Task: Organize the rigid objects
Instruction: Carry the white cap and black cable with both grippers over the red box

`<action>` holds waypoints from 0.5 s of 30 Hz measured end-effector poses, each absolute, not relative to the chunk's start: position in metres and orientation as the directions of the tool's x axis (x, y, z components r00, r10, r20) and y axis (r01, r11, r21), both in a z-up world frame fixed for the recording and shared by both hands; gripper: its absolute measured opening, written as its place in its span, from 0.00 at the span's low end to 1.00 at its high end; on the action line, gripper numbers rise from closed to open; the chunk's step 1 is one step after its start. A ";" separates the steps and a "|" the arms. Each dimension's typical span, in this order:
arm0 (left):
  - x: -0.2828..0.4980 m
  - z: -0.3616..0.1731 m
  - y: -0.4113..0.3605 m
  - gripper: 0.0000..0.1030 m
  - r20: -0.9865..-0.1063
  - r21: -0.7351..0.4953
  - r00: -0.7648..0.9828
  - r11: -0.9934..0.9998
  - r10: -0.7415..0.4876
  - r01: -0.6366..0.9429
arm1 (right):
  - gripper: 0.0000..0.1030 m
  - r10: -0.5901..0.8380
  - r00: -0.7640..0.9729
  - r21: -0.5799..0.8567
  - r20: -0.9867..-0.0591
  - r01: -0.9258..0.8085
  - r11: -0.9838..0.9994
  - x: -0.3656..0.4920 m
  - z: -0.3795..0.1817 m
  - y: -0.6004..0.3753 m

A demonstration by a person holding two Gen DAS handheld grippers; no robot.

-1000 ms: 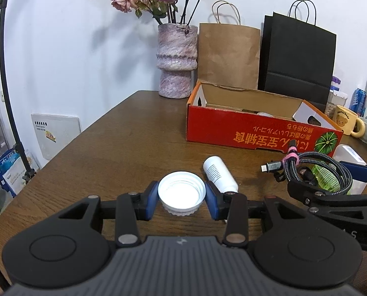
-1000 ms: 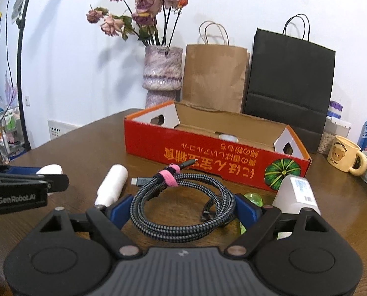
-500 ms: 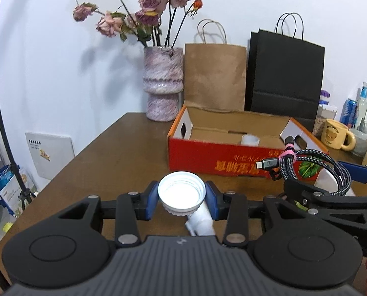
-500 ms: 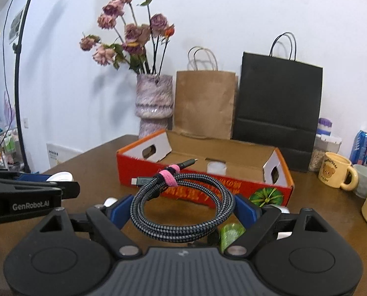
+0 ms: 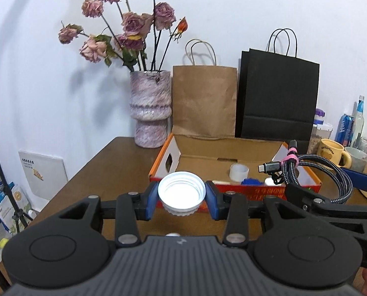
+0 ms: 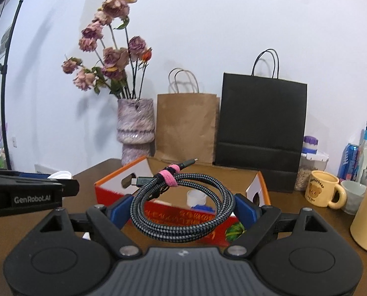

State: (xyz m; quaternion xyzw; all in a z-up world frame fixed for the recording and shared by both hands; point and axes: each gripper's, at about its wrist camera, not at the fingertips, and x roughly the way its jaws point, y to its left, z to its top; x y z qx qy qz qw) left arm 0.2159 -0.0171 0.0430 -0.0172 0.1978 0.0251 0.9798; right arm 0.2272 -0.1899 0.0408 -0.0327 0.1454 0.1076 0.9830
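The white cap point(image 5: 181, 193), open side up, sits pinched between the blue pads point(image 5: 151, 200) of the left claw point(image 5: 181, 196), whose jaws are drawn in narrow and press it on both sides; it hangs in the air above the table point(image 5: 114, 162), just in front of the red cardboard box point(image 5: 233, 148). The right claw point(image 6: 182, 208) stands much wider, its blue pads touching opposite sides of a coiled braided cable point(image 6: 183, 207) bound by a pink strap point(image 6: 168, 178), also lifted clear of the table before the box. Inside the box lie a small translucent cup point(image 5: 238, 171) and something blue point(image 5: 251, 181).
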 end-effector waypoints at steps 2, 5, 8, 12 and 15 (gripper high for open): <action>0.222 0.046 -0.021 0.40 -0.383 -0.028 0.923 0.998 0.036 -0.051 | 0.83 0.195 0.938 -0.027 -0.286 -0.211 0.977 0.233 0.043 -0.193; 0.231 0.047 -0.027 0.40 -0.382 -0.028 0.924 0.999 0.029 -0.043 | 0.83 0.185 0.942 -0.017 -0.281 -0.197 0.980 0.241 0.044 -0.197; 0.241 0.048 -0.031 0.40 -0.381 -0.034 0.924 0.999 0.025 -0.041 | 0.83 0.176 0.943 -0.006 -0.281 -0.186 0.983 0.249 0.045 -0.201; 0.254 0.051 -0.036 0.40 -0.367 -0.039 0.930 0.999 0.021 -0.037 | 0.83 0.163 0.948 -0.002 -0.272 -0.170 0.985 0.260 0.048 -0.205; 0.263 0.054 -0.040 0.40 -0.358 -0.041 0.934 0.999 0.015 -0.032 | 0.83 0.156 0.951 0.002 -0.266 -0.162 0.987 0.269 0.051 -0.208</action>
